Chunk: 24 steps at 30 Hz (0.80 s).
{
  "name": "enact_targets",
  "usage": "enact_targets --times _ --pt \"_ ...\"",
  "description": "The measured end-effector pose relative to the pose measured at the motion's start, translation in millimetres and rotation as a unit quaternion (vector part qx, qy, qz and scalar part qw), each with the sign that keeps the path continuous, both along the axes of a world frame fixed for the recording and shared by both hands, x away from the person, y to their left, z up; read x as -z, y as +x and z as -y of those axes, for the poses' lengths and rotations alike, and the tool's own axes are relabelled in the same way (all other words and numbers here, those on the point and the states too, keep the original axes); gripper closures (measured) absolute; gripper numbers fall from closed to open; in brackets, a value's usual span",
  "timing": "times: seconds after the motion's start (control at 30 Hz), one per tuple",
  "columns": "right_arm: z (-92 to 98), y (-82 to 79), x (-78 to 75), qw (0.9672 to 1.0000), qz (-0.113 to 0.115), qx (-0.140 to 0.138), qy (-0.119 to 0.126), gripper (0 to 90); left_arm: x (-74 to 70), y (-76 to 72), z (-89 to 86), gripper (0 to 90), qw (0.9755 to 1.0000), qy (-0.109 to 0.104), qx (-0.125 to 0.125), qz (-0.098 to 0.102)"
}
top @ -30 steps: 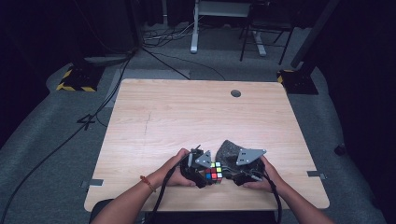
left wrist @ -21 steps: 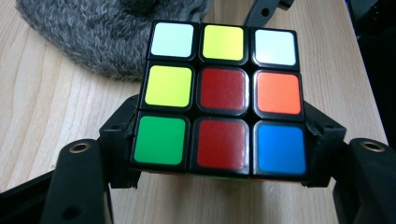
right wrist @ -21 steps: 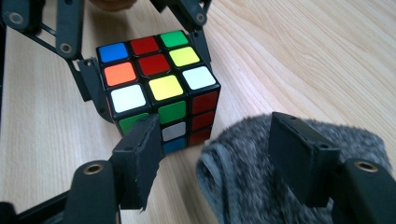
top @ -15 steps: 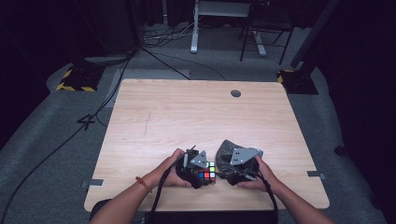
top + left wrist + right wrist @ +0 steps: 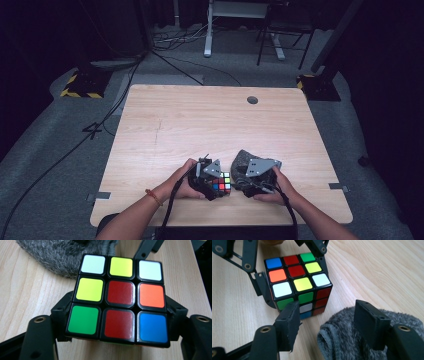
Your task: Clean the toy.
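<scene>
A scrambled Rubik's cube [image 5: 221, 182] rests on the wooden table [image 5: 210, 125] near its front edge, between my two hands. My left gripper [image 5: 218, 186] has the cube [image 5: 120, 293] between its jaws. Those jaws have just been opening, and the pads stand close beside the cube's sides without clearly pressing. My right gripper [image 5: 240, 184] faces the cube [image 5: 297, 277] from the right. It [image 5: 329, 325] stands open over the edge of a grey fuzzy cloth [image 5: 344, 340], with one jaw lying on the cloth and the other on bare wood.
The grey cloth [image 5: 242, 160] bunches right behind the right gripper and the cube. A round cable hole [image 5: 252, 100] sits near the table's far edge. Cables, stands and hazard-striped bases lie on the floor beyond.
The cube sits slightly farther left, closer into the left gripper, than a second ago. Both hands have barely shifted.
</scene>
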State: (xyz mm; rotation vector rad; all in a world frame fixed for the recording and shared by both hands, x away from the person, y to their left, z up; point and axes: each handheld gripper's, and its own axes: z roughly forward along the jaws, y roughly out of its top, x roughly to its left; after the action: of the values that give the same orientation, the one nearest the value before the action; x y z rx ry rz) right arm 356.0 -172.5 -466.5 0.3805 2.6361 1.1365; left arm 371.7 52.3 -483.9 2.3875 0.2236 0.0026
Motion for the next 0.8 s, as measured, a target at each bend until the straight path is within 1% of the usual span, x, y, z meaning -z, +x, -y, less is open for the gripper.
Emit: enact_targets --times 0.03,0.1,0.2,0.23,0.3,0.33,0.37,0.47,0.5,0.6,0.73,0.8 --pt "0.3 0.7 1.5 1.0 -0.002 0.0 -0.001 37.8 -0.1 0.7 0.6 25.7 1.0 0.002 -0.003 0.002" --pt "-0.5 1.2 3.6 1.0 -0.006 0.0 -0.003 37.9 -1.2 0.3 1.1 23.3 0.9999 0.008 -0.004 0.011" --pt "-1.5 2.0 4.9 1.0 -0.004 0.0 -0.008 38.0 -5.3 0.5 -1.3 22.2 0.9999 0.002 -0.005 0.012" --pt "-1.5 2.2 4.9 1.0 -0.005 0.0 -0.006 38.1 -6.5 0.7 -1.7 22.4 0.9999 0.004 -0.002 0.014" --pt "-1.9 2.8 5.0 1.0 -0.004 0.002 -0.003 38.2 -7.9 1.0 -2.1 26.1 0.9999 0.005 0.004 0.01" --pt "-1.9 3.3 5.1 1.0 -0.004 0.0 -0.002 38.4 -8.0 0.0 -1.9 28.9 0.9999 0.007 0.004 0.012" --pt "-2.0 3.7 5.1 1.0 -0.006 0.0 0.0 37.9 -8.5 0.0 -1.8 29.4 0.9997 0.012 0.009 0.018" --pt "-1.7 4.2 5.1 0.9999 -0.009 0.0 0.005 38.0 -8.8 0.7 -2.8 31.0 0.9997 0.013 0.015 0.017" --pt "-1.5 4.0 4.7 0.9999 -0.012 0.0 0.008 37.9 -8.7 0.4 -3.1 31.2 0.9996 0.014 0.018 0.017" --pt "-1.2 3.6 3.5 0.9999 -0.009 -0.005 0.011 38.0 -8.8 -0.4 -2.8 31.1 0.9995 0.016 0.02 0.016" --pt "0.1 2.3 0.1 0.9996 -0.008 -0.009 0.024 38.0 -8.9 -1.2 -2.4 30.6 0.9995 0.019 0.02 0.016" --pt "-0.5 1.6 -1.2 0.9996 -0.002 -0.008 0.027 38.7 -8.6 -1.5 -0.9 29.0 0.9994 0.02 0.024 0.016"
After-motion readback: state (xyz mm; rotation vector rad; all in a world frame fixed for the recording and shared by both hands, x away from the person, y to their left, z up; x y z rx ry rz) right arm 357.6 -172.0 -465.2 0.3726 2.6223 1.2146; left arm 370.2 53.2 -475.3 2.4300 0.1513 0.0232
